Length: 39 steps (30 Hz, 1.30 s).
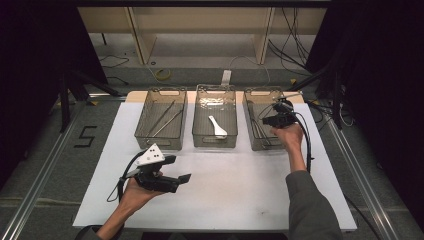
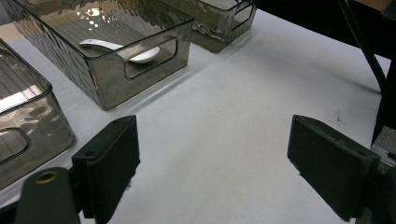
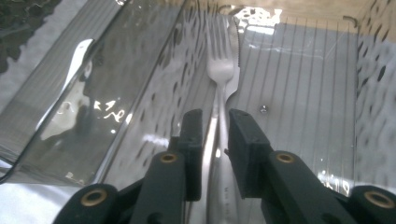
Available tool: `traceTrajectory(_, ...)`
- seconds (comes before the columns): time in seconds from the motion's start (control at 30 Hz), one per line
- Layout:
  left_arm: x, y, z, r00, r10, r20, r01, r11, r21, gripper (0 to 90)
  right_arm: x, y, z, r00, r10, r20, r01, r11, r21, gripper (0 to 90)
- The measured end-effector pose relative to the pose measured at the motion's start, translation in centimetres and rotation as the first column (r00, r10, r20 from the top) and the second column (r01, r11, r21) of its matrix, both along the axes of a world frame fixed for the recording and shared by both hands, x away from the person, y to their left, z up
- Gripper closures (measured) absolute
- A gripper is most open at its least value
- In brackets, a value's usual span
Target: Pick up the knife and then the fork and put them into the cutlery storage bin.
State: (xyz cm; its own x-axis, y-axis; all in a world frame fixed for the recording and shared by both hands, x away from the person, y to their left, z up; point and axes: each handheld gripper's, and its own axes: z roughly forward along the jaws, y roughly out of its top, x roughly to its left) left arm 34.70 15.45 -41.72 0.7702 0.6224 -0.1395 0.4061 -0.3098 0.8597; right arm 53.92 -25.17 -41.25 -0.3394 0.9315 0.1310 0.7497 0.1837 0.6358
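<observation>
Fork (image 3: 223,74), rigid, slick metal lying in the right-hand smoked bin (image 1: 255,132), sits by its handle between the slightly parted right gripper (image 3: 215,122) jaws; regrip mid-handle.

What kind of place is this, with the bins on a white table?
Most likely a lab bench for recording handling work, not a kitchen. A white board holds three smoky plastic bins of cutlery, a metal frame borders it, cables trail on the floor, and a person works hand-held grippers.

Dim room w/ dark edges, overhead glare on bin walls (image 3: 140,70), pics slightly soft.
</observation>
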Motion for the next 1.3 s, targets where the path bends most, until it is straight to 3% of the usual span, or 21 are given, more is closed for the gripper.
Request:
traceTrajectory(0.4, 0.0, 0.0, 0.0, 1.0000, 0.005, -0.004, -0.005, 1.0000, -0.008, 16.1, -1.3, 0.2, 1.4, 0.9960, 0.053, 0.072, -0.057, 0.997, 0.057, 61.7)
traceTrajectory(0.5, 0.0, 0.0, 0.0, 1.0000, 0.004, -0.006, -0.004, 0.9999, -0.010, 16.1, -2.1, 0.4, 1.9, 0.9910, 0.087, 0.101, -0.097, 0.991, 0.097, 59.5)
traceTrajectory(0.83, 0.0, 0.0, 0.1, 0.9999, 0.006, -0.010, -0.006, 0.9999, -0.014, 16.0, -5.0, 1.3, 2.5, 0.9752, 0.157, 0.156, -0.176, 0.977, 0.121, 44.8)
traceTrajectory(1.03, 0.0, 0.1, 0.1, 0.9999, 0.008, -0.013, -0.008, 0.9998, -0.020, 16.0, -7.1, 2.0, 2.7, 0.9583, 0.191, 0.212, -0.227, 0.961, 0.159, 41.2)
traceTrajectory(1.3, 0.0, 0.1, 0.1, 0.9998, 0.011, -0.014, -0.011, 0.9997, -0.020, 16.0, -10.1, 2.9, 2.8, 0.9240, 0.242, 0.296, -0.304, 0.935, 0.184, 39.2)
